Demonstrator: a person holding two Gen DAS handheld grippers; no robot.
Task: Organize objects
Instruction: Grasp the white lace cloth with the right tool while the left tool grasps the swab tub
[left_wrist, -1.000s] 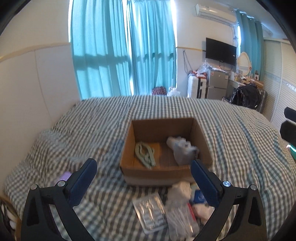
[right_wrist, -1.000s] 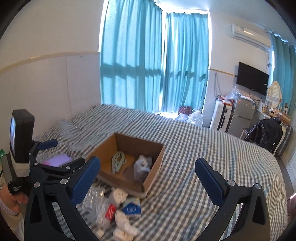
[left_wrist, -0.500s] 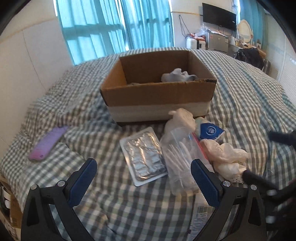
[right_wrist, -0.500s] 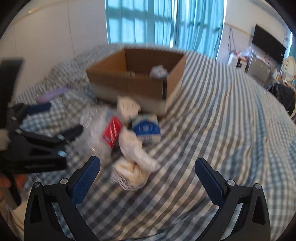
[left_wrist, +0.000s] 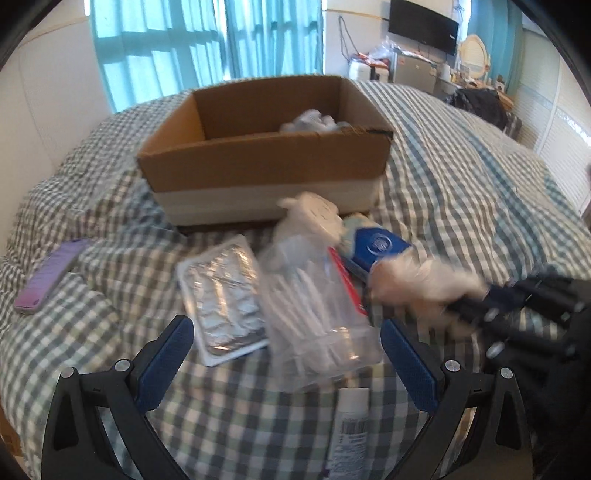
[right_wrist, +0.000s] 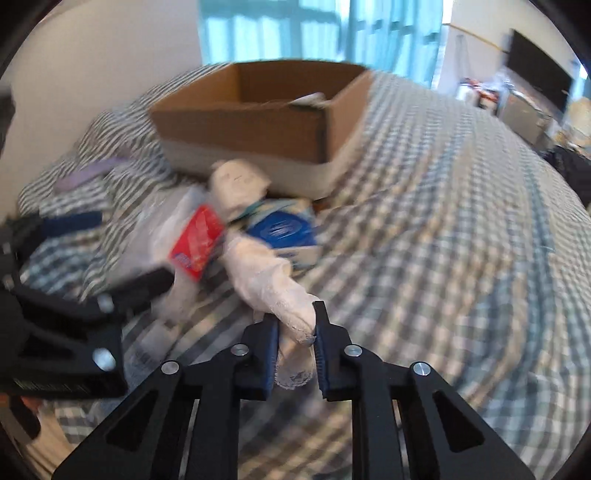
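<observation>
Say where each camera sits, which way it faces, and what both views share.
Left wrist: on the left gripper, low over the bed, facing the box; its open fingers and the right gripper show.
Right wrist: on the right gripper, facing the box; its fingers clamp a white cloth, left gripper beside.
Shared: box, cloth, blue pack.

Checked bed (left_wrist: 461, 192) carries cardboard box (left_wrist: 266, 166), foil pack (left_wrist: 225, 299).
</observation>
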